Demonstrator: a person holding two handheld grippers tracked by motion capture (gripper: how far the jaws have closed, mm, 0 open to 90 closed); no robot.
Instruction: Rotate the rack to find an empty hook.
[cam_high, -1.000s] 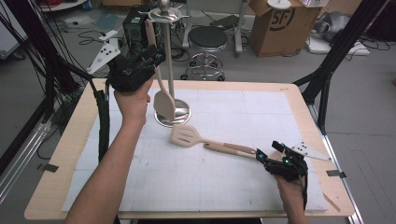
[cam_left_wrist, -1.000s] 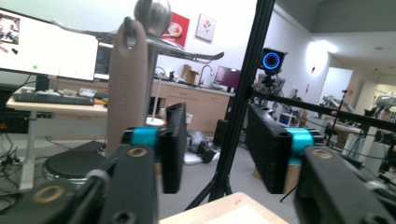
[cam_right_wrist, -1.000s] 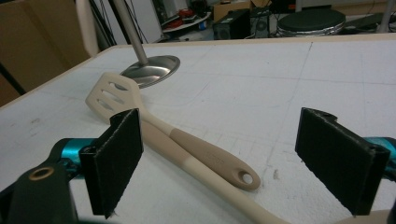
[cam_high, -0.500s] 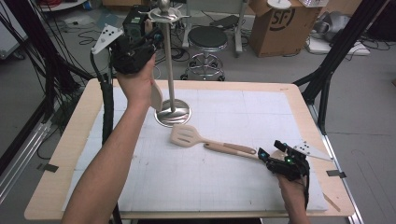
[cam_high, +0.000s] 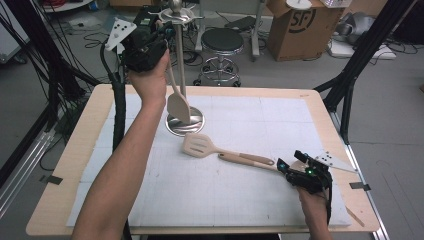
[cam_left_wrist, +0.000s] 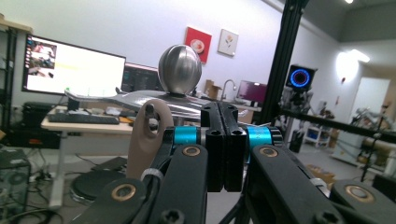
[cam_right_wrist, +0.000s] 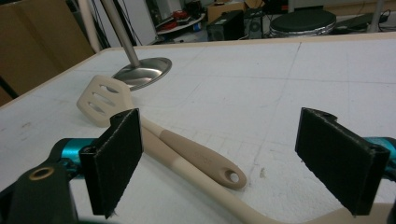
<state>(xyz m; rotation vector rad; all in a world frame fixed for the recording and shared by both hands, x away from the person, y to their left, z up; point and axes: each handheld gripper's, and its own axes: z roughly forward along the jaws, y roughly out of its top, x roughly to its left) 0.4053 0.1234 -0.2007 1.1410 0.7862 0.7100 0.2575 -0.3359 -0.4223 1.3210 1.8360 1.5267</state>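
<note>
From the high view, the left gripper (cam_high: 159, 44) is hovering by the stand (cam_high: 179, 65) near the table's (cam_high: 65, 170) far-left corner, a spoon (cam_high: 177, 102) hanging there. In the left gripper view, its jaws have just been closing, pressed together empty beside the handle loop (cam_left_wrist: 149, 122); it should be withdrawing slowly. In the right gripper view, spread jaws are facing the slotted spatula (cam_right_wrist: 154, 135) mid-table.

A grey floor (cam_high: 390, 110) strewn with cables surrounds the wooden desk (cam_high: 80, 150). Behind it stand a round black stool (cam_high: 221, 42) and a cardboard box (cam_high: 295, 25). Lit monitors (cam_left_wrist: 70, 70) and two small pictures (cam_left_wrist: 212, 42) line a pale wall (cam_left_wrist: 107, 23).
</note>
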